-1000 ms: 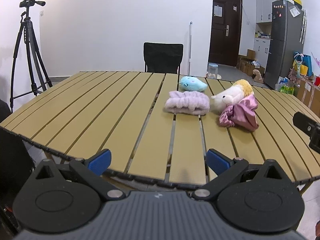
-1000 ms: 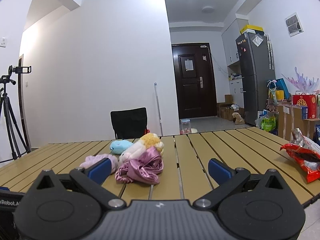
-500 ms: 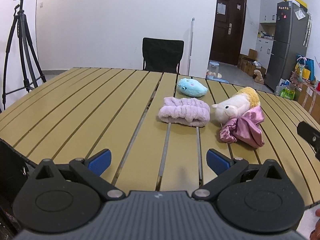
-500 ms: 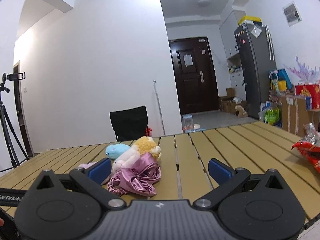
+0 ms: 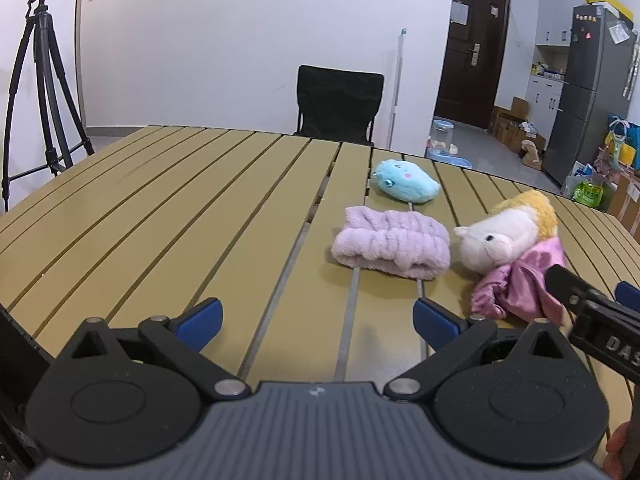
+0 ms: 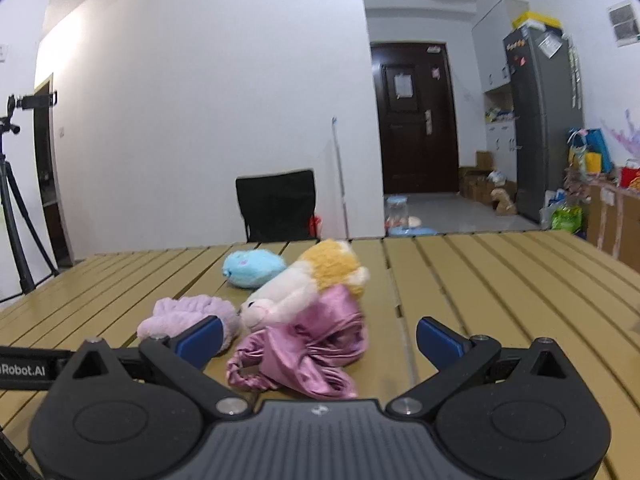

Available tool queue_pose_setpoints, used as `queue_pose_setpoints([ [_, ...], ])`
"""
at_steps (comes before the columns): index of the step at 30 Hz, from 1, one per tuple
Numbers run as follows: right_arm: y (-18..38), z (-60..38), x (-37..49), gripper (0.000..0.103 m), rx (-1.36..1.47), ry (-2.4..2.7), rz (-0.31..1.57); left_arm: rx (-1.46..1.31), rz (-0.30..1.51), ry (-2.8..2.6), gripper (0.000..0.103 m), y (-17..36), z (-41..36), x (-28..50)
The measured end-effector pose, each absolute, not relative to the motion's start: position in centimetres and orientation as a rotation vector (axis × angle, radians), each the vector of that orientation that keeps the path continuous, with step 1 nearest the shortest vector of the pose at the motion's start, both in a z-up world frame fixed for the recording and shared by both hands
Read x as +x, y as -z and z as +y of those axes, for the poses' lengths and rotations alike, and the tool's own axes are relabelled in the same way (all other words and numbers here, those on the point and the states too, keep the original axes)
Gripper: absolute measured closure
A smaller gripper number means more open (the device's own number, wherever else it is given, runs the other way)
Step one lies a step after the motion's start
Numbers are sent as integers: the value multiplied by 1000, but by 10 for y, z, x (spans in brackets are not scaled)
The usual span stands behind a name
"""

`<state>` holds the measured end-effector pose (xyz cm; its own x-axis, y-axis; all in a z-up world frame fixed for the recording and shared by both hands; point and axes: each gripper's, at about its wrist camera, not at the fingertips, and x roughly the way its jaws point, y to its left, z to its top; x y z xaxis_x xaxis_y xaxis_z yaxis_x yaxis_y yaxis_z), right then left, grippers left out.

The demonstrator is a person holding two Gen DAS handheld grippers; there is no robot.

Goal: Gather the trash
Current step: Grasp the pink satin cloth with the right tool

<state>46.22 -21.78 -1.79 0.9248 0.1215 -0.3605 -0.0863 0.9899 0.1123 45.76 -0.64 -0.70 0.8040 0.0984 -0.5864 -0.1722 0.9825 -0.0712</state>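
Surface: slatted tan table (image 5: 160, 216), white-walled room behind.
Left gripper (image 5: 316, 322): released, 2 blue-tipped fingers (image 5: 199, 323) spread wide, nothing between them; over the near part of the table, bare slats ahead.
Right gripper (image 6: 318, 338): released, fingers (image 6: 438, 340) spread wide, gripping nothing; low over the near edge, pointed at the pink cloth. Also visible at the right edge of the left wrist view (image 5: 592, 312), just beside that cloth.
Pink satin cloth (image 6: 308, 348): crumpled on the table, directly between the right gripper's fingers in view, but not touched by them; lying against the plush animal.
Plush animal (image 5: 508, 232): white face, yellow-orange back, on its side, touching the pink cloth on its far side.
Lilac fuzzy cloth (image 5: 392, 244): folded, flat on the slats, just left of the plush animal; partly hidden by the left finger in the right wrist view.
Light blue plush (image 5: 406, 182): beyond the lilac cloth, apart from it, nearer the far edge.
Trash: cannot tell which item counts as it; all 4 soft items resting on the table, none held.
Black chair (image 5: 338, 106): behind the far edge of the table.
Tripod (image 5: 36, 80): on the floor, far left.
Dark door (image 6: 416, 116) and grey fridge (image 6: 540, 120): far right of the room.
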Motion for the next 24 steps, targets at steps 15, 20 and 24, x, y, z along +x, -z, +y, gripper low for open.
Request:
queue_pose_setpoints([
  [15,43,-188,546,1,106,-63,621,-134,654,-183,0,21,3,479],
  [20,44,-191,547,11,135,-79,631,-132,651,-177,0,22,0,482],
  [24,46,-194,545,17,147,-96,643,-124,650,-169,0,22,-2,481],
])
